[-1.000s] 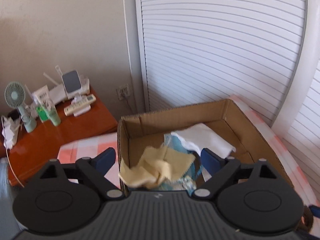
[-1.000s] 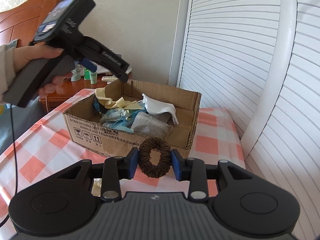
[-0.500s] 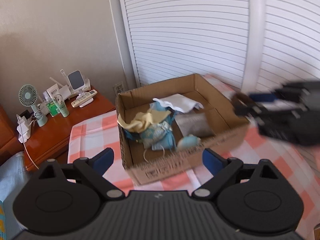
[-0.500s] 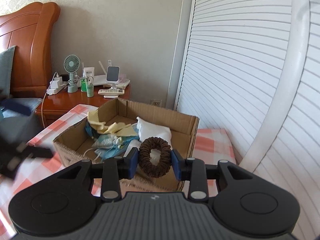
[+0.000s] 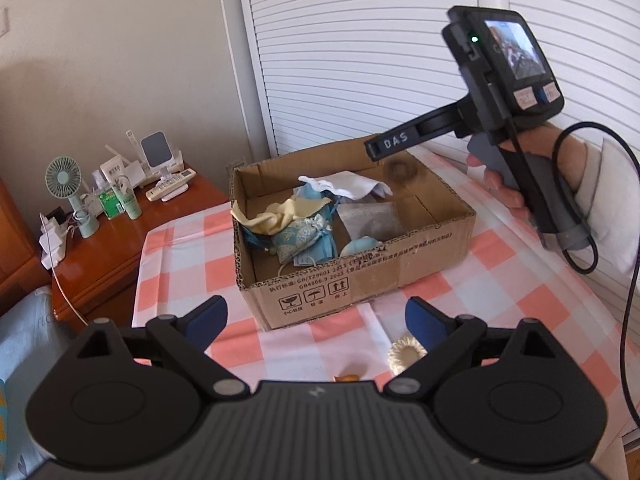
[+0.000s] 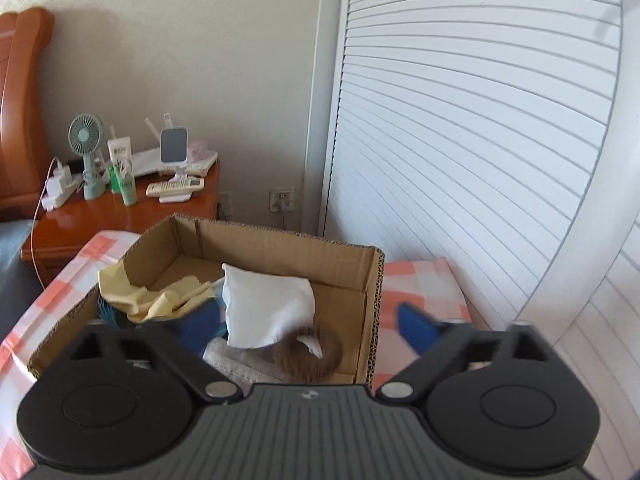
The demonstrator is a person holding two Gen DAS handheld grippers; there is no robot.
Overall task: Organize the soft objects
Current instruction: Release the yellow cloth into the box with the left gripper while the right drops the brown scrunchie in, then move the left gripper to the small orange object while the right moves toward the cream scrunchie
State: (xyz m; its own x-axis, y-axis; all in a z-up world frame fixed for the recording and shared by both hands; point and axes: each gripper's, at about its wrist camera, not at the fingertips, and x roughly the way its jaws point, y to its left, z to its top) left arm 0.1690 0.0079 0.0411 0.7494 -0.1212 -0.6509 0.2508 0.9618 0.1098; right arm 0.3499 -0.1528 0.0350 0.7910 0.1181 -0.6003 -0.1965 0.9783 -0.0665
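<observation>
A cardboard box (image 5: 360, 280) stands on the checkered table and holds a yellow cloth (image 5: 276, 216), blue fabric pieces (image 5: 300, 236), a white cloth (image 5: 344, 184) and a grey pouch (image 5: 372, 220). My right gripper (image 6: 308, 328) is open above the box, seen from the side in the left wrist view (image 5: 388, 144). A blurred brown scrunchie (image 6: 308, 354) is loose below it, inside the box (image 5: 402, 168). My left gripper (image 5: 316, 316) is open and empty, in front of the box. A cream scrunchie (image 5: 406, 354) lies on the table by its right finger.
A wooden nightstand (image 5: 120, 236) at the left carries a small fan (image 5: 64, 184), bottles, remotes and a charger. White louvered doors (image 5: 360, 60) stand behind the table. A small orange object (image 5: 346, 378) lies at the table's near edge.
My right gripper has moved over the box and opened, letting go of the brown scrunchie. My left gripper has pulled back from the box, leaving the yellow cloth inside.
</observation>
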